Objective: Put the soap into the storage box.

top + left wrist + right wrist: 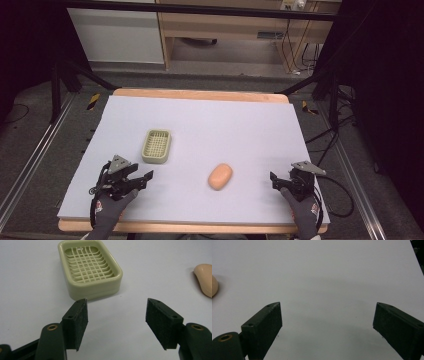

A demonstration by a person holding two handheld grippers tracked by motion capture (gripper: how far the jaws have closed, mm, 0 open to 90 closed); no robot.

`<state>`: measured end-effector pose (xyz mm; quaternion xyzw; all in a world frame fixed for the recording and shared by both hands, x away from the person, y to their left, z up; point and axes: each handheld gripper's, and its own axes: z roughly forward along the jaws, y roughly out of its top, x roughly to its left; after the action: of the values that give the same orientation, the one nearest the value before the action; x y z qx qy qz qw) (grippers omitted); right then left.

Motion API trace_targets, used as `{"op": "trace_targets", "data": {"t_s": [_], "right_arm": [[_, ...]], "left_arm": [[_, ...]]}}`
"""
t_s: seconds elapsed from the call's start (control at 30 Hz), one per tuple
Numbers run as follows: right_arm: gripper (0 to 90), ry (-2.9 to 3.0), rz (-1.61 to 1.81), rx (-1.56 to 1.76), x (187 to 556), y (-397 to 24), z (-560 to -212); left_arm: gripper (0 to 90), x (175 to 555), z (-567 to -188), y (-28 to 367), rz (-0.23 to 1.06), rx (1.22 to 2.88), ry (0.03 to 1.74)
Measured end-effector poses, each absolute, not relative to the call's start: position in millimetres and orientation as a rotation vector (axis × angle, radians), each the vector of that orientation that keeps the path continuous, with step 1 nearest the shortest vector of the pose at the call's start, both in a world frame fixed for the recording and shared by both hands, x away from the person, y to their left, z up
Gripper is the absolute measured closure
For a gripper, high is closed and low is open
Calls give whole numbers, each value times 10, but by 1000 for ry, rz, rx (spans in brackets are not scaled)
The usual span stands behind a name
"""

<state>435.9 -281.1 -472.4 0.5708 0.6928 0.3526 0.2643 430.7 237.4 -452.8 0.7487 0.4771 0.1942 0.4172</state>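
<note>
A pale green soap dish (156,146) with a grid bottom lies empty on the white sheet, left of centre. A peach oval soap (220,176) lies to its right, nearer the front edge. My left gripper (141,173) rests at the front left, open, just short of the dish. In the left gripper view the soap dish (90,267) sits beyond the spread jaws of the left gripper (116,312), and the soap (205,278) shows at the right edge. My right gripper (281,176) is at the front right, open and empty. In the right gripper view the right gripper (327,320) faces bare sheet, with the soap (214,286) at the left edge.
The white sheet (225,125) covers a wooden table (200,94) whose rim shows at the back and front. Metal rails (30,160) run along the floor on both sides. A wooden desk (225,30) and cables stand beyond the table.
</note>
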Motion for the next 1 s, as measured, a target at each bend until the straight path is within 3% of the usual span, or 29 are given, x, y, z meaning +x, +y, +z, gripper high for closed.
{"op": "trace_targets", "data": {"t_s": [1.0], "right_arm": [[81,1868,963,1529,4350,-2802,-4710]], "left_arm": [[322,4292,-4473,2055,459,1911,1118]]}}
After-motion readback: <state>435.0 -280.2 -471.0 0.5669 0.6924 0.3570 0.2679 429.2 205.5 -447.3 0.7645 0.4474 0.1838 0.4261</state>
